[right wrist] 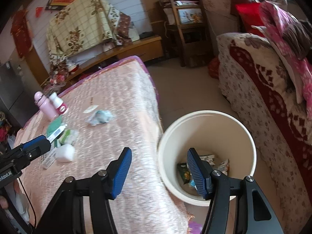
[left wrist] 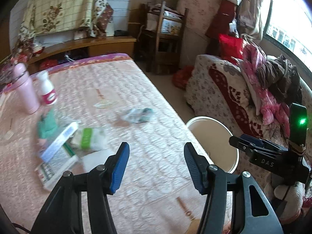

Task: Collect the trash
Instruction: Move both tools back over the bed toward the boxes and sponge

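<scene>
Left wrist view: left gripper [left wrist: 156,167], fingers apart, nothing between them, above the pink bed [left wrist: 109,89]. On the bed: crumpled wrapper [left wrist: 138,115], green-white pack [left wrist: 88,138], boxes [left wrist: 58,152], pink flask [left wrist: 25,89], white bottle [left wrist: 47,90]. Bin [left wrist: 214,142] beside the bed's edge.

Right wrist view: right gripper [right wrist: 159,172], fingers apart and empty, over the bed edge and bin [right wrist: 206,136]. Bin held wrappers [right wrist: 222,166]. Crumpled wrapper [right wrist: 100,117] lay mid-bed, well apart from the bin.
</scene>
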Demonstrator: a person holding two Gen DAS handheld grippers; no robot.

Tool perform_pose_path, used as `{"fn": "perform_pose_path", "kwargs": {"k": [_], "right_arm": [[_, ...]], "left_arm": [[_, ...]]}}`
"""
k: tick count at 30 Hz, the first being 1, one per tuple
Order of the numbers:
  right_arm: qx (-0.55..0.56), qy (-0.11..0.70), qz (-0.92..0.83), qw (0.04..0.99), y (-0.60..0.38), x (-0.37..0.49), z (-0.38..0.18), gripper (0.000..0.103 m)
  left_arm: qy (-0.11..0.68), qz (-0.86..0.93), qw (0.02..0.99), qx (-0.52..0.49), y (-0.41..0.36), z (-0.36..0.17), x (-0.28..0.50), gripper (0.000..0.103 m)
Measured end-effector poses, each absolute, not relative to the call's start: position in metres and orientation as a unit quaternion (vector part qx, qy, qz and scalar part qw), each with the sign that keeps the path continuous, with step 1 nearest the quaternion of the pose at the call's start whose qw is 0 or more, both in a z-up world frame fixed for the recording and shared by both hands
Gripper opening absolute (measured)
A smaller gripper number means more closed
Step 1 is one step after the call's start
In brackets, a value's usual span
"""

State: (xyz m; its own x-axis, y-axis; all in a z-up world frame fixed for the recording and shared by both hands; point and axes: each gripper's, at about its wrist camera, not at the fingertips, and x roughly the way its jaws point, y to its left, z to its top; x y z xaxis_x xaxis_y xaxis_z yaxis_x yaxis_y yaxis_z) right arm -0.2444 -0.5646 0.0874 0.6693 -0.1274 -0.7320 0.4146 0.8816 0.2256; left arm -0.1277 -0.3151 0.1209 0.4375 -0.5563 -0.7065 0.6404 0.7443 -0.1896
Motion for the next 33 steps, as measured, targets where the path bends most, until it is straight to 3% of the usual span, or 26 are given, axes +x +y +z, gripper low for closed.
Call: {"fn": "perform_pose_path", "kwargs": {"k": [33], "right_arm": [[0.136,0.398,-0.040,0.906,-0.431,-0.163,0.104,0.063]], "left_arm": [[0.417,-0.214,0.883,-0.014,-0.126,0.105,-0.087,0.063]]}}
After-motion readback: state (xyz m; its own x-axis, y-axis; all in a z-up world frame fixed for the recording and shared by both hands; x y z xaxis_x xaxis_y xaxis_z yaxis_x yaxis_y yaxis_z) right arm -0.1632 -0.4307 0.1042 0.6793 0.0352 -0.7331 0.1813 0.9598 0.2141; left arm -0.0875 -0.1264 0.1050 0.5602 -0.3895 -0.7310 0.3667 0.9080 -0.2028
